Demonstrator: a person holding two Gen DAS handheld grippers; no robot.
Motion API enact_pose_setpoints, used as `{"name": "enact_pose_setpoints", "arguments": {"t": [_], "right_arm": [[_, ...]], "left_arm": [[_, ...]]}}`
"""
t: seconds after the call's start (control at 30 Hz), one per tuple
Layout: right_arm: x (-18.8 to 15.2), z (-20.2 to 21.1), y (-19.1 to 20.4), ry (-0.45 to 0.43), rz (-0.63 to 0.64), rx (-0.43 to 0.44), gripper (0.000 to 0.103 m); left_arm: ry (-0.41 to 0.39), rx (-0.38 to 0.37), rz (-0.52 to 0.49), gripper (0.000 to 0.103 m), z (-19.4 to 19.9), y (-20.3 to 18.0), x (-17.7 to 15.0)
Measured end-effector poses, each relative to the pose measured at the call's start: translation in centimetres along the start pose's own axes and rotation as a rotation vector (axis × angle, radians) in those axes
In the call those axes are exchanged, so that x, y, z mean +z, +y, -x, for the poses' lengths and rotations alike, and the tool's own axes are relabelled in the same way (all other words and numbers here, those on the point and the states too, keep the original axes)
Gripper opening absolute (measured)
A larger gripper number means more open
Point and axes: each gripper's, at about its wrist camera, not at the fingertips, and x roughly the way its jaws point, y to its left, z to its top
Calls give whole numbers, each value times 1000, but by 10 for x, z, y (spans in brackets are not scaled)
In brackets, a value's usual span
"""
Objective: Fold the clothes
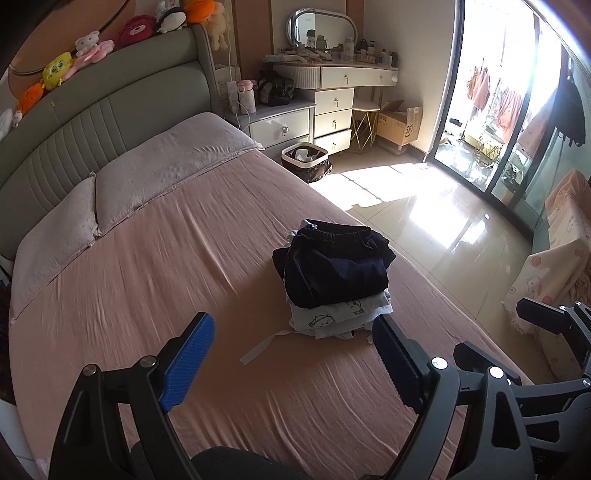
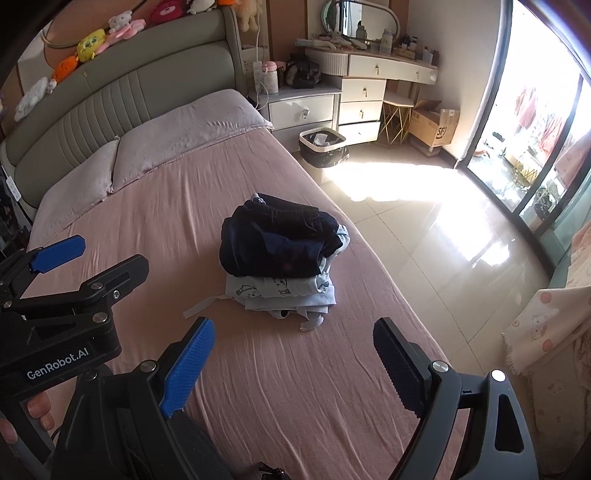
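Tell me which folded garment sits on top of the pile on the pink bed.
The dark navy garment with the elastic waistband is on top; the pale blue cartoon-print pieces lie folded underneath it, nearer the bed sheet.

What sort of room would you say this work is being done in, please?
A bedroom, most likely: a bed with pillows, a dressing table with a mirror, and a nightstand.
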Motion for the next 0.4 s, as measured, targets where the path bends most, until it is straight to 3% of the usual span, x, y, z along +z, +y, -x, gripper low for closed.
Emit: {"name": "enact_pose_setpoints", "arguments": {"t": [0.27, 0.4], "right_arm": [[0, 1, -3, 7, 1, -1, 88], [-4, 0, -5, 20, -5, 13, 88]], "left_arm": [[10, 26, -17, 88, 1, -7, 1], [-5, -3, -16, 88, 5, -14, -2]]}}
